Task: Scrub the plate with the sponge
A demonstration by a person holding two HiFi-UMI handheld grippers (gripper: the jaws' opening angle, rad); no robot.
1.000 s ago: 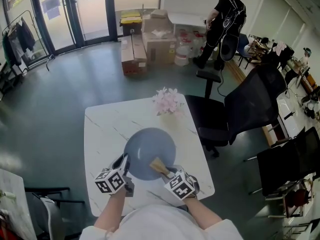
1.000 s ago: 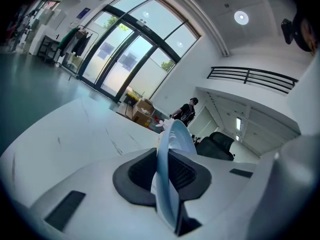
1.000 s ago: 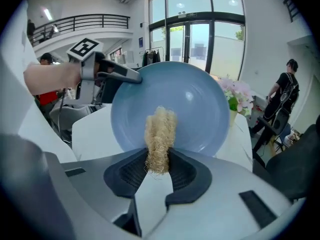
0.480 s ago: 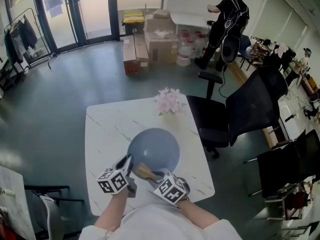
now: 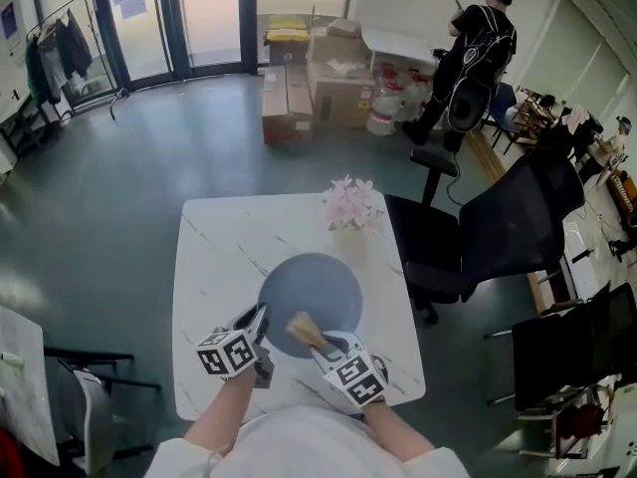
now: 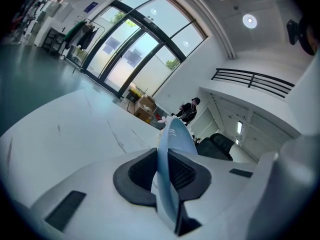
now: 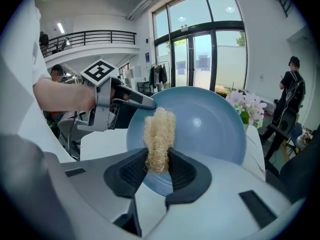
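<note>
A round blue-grey plate (image 5: 317, 292) is over the near half of the white marble table (image 5: 214, 257), tilted, its face toward the right gripper. My left gripper (image 5: 261, 319) is shut on the plate's near-left rim; in the left gripper view the plate (image 6: 175, 134) stands edge-on between the pads. My right gripper (image 5: 317, 342) is shut on a tan, fibrous sponge (image 5: 302, 327). In the right gripper view the sponge (image 7: 160, 134) sticks up from the jaws against the lower left of the plate's (image 7: 210, 124) face, with the left gripper (image 7: 135, 101) clamped on the rim beside it.
A bunch of pink flowers (image 5: 350, 205) stands at the table's far edge. A black office chair (image 5: 478, 232) sits close to the table's right side. Cardboard boxes (image 5: 318, 83) and a person in black (image 5: 478, 58) are farther back. Another chair (image 5: 90, 386) is at lower left.
The right gripper swept the sponge leftward across the near part of the plate, then back a little toward the middle. The left gripper kept its hold on the rim.
</note>
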